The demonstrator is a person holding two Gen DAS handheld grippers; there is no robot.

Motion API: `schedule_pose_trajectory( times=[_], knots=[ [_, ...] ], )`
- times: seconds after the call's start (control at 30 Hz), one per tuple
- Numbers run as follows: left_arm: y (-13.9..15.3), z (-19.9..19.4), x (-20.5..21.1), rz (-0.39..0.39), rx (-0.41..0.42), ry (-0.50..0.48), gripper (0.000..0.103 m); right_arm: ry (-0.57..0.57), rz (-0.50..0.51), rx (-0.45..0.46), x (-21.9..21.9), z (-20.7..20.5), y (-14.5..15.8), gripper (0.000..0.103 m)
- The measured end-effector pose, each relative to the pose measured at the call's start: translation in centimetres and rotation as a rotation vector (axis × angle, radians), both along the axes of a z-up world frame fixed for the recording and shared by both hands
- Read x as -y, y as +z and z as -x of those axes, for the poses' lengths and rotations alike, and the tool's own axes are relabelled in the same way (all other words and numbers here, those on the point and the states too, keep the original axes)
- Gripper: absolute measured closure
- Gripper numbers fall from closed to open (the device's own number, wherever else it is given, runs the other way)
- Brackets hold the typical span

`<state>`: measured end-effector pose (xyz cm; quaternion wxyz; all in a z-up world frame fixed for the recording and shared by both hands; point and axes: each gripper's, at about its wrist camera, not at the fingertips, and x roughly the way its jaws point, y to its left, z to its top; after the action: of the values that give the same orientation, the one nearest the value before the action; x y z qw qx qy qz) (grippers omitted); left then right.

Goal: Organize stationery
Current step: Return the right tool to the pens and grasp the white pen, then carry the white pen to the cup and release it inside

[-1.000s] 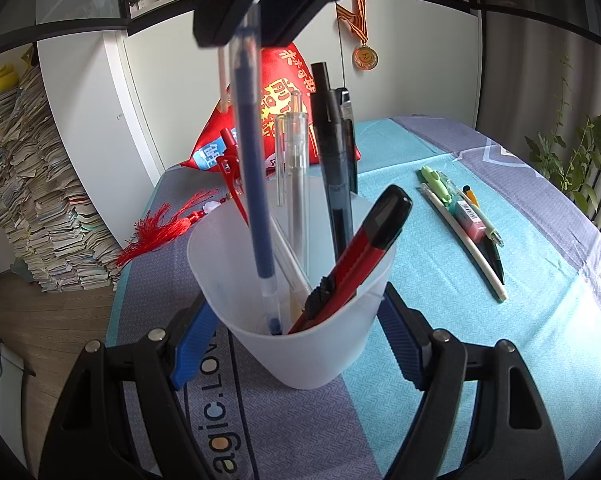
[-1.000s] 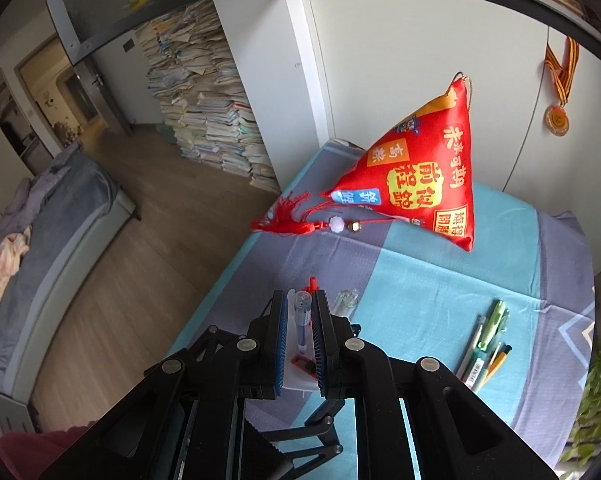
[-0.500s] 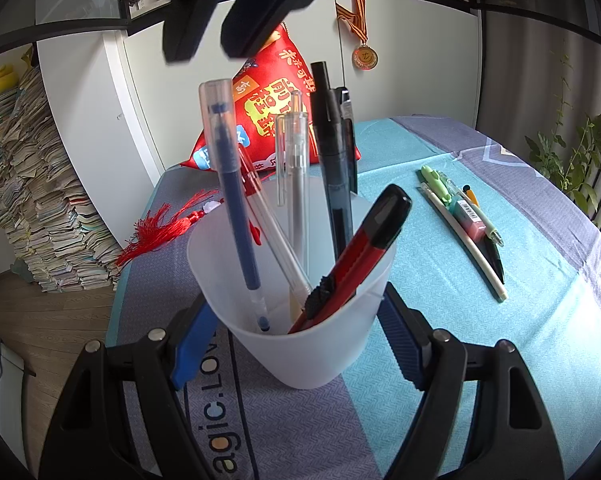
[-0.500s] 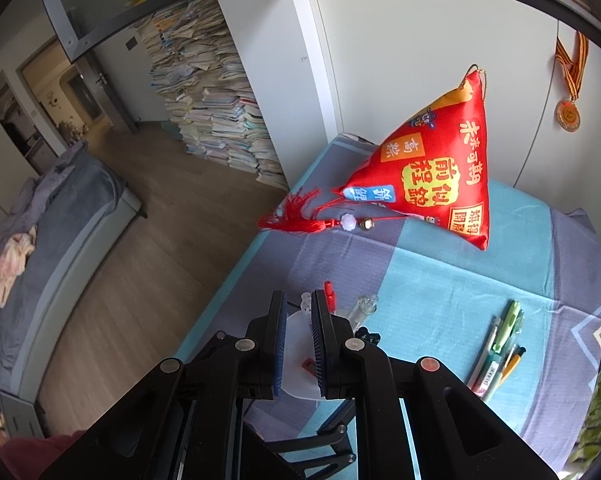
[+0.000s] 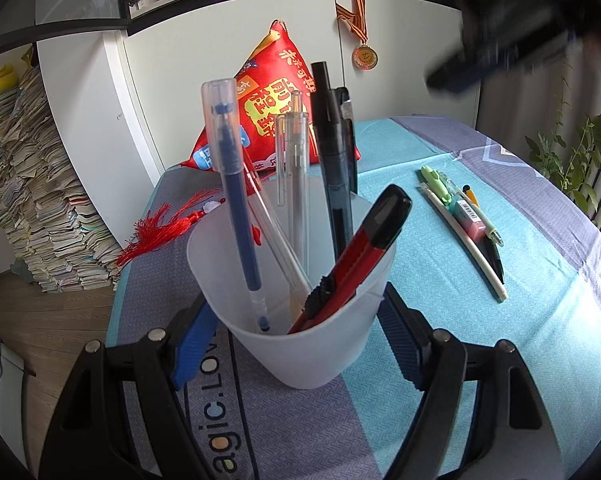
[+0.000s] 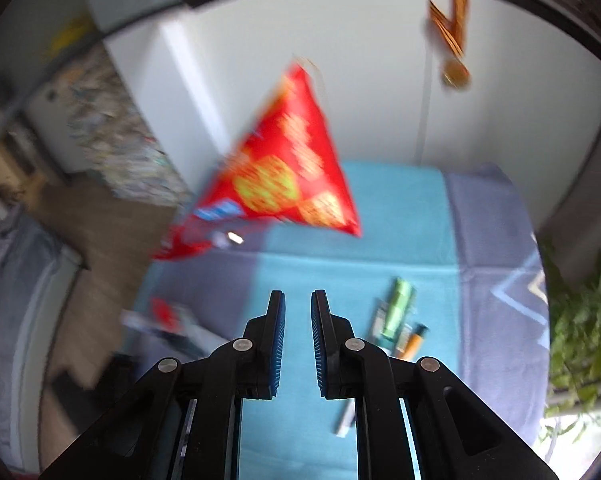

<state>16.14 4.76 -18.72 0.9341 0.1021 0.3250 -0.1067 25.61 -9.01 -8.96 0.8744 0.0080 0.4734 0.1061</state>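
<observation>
A frosted white cup (image 5: 312, 352) stands on the table between the fingers of my left gripper (image 5: 296, 332), which is shut on it. In the cup are a blue pen (image 5: 236, 200), clear pens (image 5: 294, 168), black pens (image 5: 332, 152) and a red utility knife (image 5: 356, 252). Loose pens and an eraser (image 5: 464, 216) lie in a row to the right; they also show in the right wrist view (image 6: 396, 320). My right gripper (image 6: 297, 304) is empty, jaws a little apart, high above the table; it shows blurred at the top right of the left wrist view (image 5: 512, 28).
A red triangular cushion (image 5: 276, 92) with a tassel (image 5: 160, 228) sits at the back of the table by the white wall. A medal (image 5: 364, 56) hangs on the wall. Stacks of books (image 5: 32, 200) stand on the floor at left. A plant (image 5: 572, 160) is at right.
My right gripper let go of the blue pen, which dropped into the cup and leans left. The right gripper then swung up and to the right, away from the cup.
</observation>
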Motion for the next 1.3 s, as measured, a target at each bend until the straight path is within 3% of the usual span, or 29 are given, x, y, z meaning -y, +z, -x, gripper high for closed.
schedule_pose_trajectory(
  times=[0.23,0.5,0.83,1.0,1.17,1.3],
  knots=[
    [0.0,0.0,0.0,0.0,0.0,0.0,0.025,-0.108,0.006,-0.21,3.2,-4.4,-7.7,0.09],
    [0.0,0.0,0.0,0.0,0.0,0.0,0.025,-0.148,0.009,-0.263,3.3,-5.8,-10.0,0.09],
    [0.0,0.0,0.0,0.0,0.0,0.0,0.025,-0.221,0.069,-0.26,3.0,-7.5,-11.4,0.09],
    [0.0,0.0,-0.1,-0.002,0.001,0.0,0.025,-0.183,0.133,-0.246,1.4,-7.1,-11.4,0.09],
    [0.0,0.0,-0.1,-0.001,0.0,0.0,0.025,-0.173,0.052,-0.253,1.7,-6.5,-11.3,0.091],
    [0.0,0.0,-0.1,-0.001,0.0,0.0,0.025,-0.141,0.001,-0.195,1.7,-4.6,-8.6,0.092]
  ],
)
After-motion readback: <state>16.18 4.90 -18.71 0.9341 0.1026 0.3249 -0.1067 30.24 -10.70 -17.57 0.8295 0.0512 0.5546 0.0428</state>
